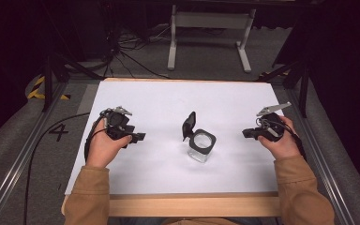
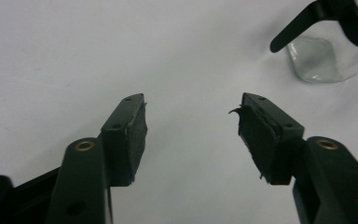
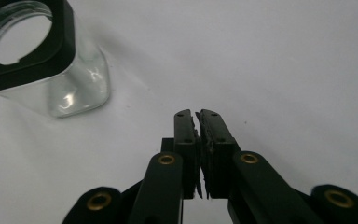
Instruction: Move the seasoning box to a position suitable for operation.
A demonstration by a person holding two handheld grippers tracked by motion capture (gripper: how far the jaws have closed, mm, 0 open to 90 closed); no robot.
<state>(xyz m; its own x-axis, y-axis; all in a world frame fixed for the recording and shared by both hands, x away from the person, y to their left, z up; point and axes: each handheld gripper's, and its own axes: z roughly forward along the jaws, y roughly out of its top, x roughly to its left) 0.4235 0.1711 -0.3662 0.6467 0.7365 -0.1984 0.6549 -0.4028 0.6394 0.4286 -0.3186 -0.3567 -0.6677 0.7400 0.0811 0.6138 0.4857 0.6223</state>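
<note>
1. Two grippers flank one jar (image 1: 202, 146), which stands upright near the middle of the white table (image 1: 168, 98). Each is well apart from it and touches nothing.
2. It is clear glass with squarish walls and a black collar around an open round mouth. Its black lid (image 1: 188, 124) is flipped up and stands hinged at the far-left edge of the collar.
3. In the high view the left gripper (image 1: 138, 137) points toward the jar. In its own view, the left gripper (image 2: 191, 128) has its jaws spread wide and released, with bare table between the pads, and the jar (image 2: 319, 58) sits off at the upper right.
4. The right gripper (image 1: 246, 133) also points inward. In its own view, the right gripper (image 3: 197, 140) is clenched, pads pressed together on nothing, with the jar (image 3: 46, 65) at the upper left.
5. Judging from the raised lid, the likely step is to close it. That calls for one gripper to steady the glass and the other to push the lid down.
6. The left is ready to brace: I would swing it right until the glass sits between the pads, then clamp the flat walls low, below the collar.
7. The right's closed tips suit pressing: come over the lid's top and push it down toward the mouth in an arc about the hinge.
8. Glass on a smooth sheet will probably slide or tip if pushed sideways, so brace first and press downward, not across.
</note>
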